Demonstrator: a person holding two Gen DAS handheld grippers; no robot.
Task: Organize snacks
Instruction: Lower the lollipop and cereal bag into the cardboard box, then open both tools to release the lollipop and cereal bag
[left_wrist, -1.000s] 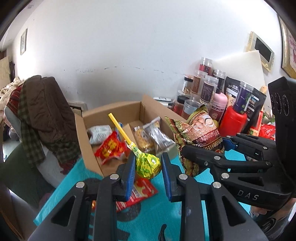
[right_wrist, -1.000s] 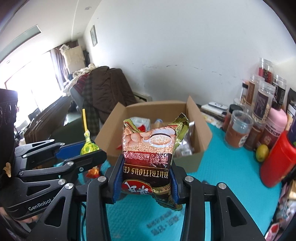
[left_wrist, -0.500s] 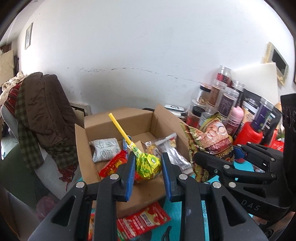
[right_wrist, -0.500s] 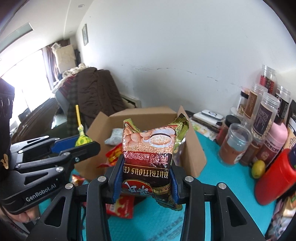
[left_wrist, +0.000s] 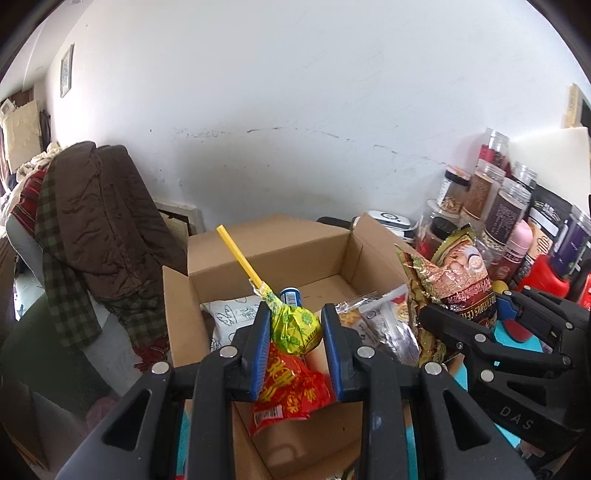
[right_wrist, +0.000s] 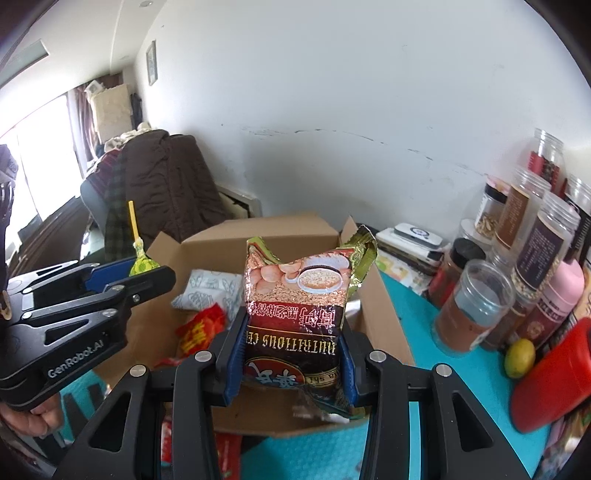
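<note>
My left gripper (left_wrist: 295, 332) is shut on a lollipop (left_wrist: 293, 326) in yellow-green foil with a yellow stick, held over the open cardboard box (left_wrist: 273, 247). My right gripper (right_wrist: 291, 343) is shut on a cereal bag (right_wrist: 299, 306) with red, brown and gold print, held over the box's (right_wrist: 380, 306) right part. The bag also shows in the left wrist view (left_wrist: 458, 284), the lollipop in the right wrist view (right_wrist: 142, 264). Inside the box lie a red packet (left_wrist: 291, 384), a white packet (left_wrist: 231, 317), a blue can (left_wrist: 290, 295) and clear packets (left_wrist: 380, 325).
The box stands on a teal mat (right_wrist: 417, 321). Jars (right_wrist: 532, 240), a red bottle (right_wrist: 554, 373), a pink bottle (right_wrist: 557, 299) and a lemon (right_wrist: 519, 352) crowd the right. A chair with a brown jacket (left_wrist: 99, 221) stands left. A white wall is behind.
Both grippers have moved forward with their loads, from in front of the box to over its opening. Grips are unchanged.
</note>
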